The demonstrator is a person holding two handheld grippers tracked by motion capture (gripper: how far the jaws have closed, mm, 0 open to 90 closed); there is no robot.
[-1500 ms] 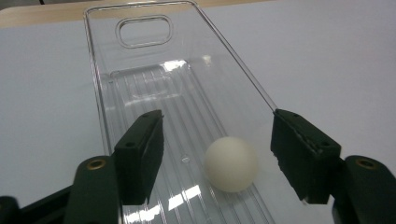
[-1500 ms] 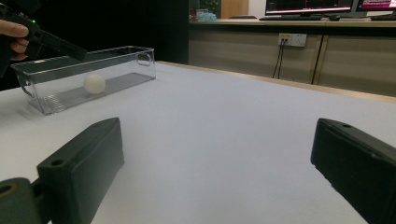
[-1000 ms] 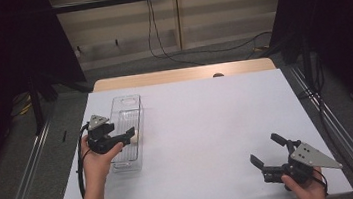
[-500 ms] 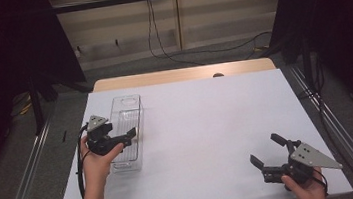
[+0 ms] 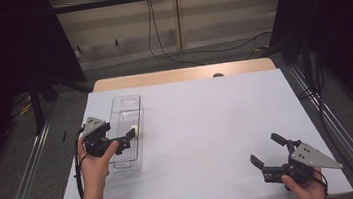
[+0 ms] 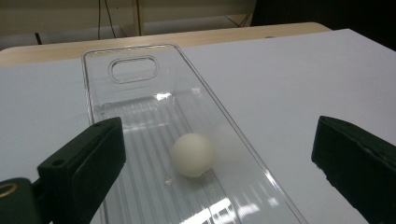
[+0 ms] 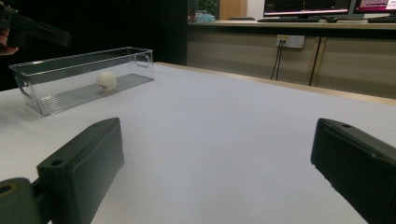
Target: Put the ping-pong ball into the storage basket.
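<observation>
A clear plastic bin (image 5: 126,105) stands lengthwise on the left part of the white table (image 5: 217,120). A white ball (image 6: 192,155) rests loose on its ribbed floor, and from across the table the ball (image 7: 106,80) shows through the bin wall (image 7: 56,95). My left gripper (image 5: 126,138) hovers over the bin's near half with its jaws wide apart. They have just been opening, and the pads (image 6: 88,158) stand clear of the ball. Near the table's front right corner my right gripper (image 5: 266,149) is open with nothing between its fingers.
A wooden strip (image 5: 182,74) borders the table's far edge. Metal rails (image 5: 327,112) run along both sides, with dark curtains beyond. Cables hang down the back wall (image 5: 156,26). Bare white tabletop stretches between the bin and my right gripper.
The left gripper's jaws stand wider over the bin than a second ago. The right gripper has kept still.
</observation>
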